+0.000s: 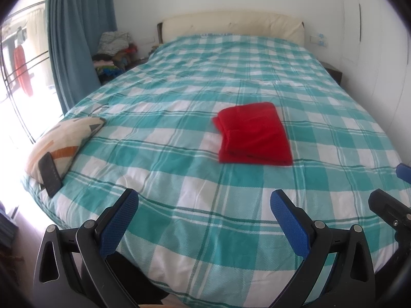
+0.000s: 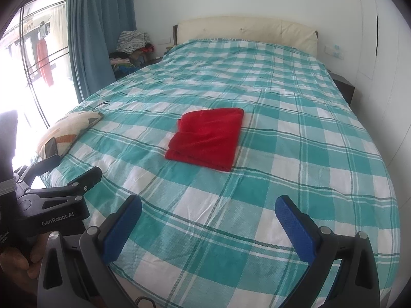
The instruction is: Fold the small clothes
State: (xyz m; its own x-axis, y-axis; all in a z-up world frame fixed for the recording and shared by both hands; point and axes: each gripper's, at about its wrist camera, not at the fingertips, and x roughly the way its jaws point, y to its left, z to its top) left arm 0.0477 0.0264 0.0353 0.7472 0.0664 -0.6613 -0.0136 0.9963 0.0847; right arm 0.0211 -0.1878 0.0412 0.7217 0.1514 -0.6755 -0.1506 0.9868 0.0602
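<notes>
Since the red cloth (image 1: 253, 134) already lies folded mid-bed (image 1: 179, 179) at your 12 o'clock, with both grippers' (image 1: 204, 206) (image 2: 208, 211) jaws spread wide and empty, little folding looks left.

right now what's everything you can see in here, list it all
red garment: 1, red, folded, middle of the bed
bedspread: 1, teal and white check, covers the bed
headboard: 1, cream, far end of the bed
cushion: 1, cream with orange and grey shapes, left edge of the bed
phone: 1, black, resting on the cushion
curtain: 1, blue, by the window at left
clothes pile: 1, mixed colours, left of the headboard
nightstand: 1, dark, right of the bed
left tool: 1, black with blue pads, open, above near edge
right tool: 1, same, open, above near edge
</notes>
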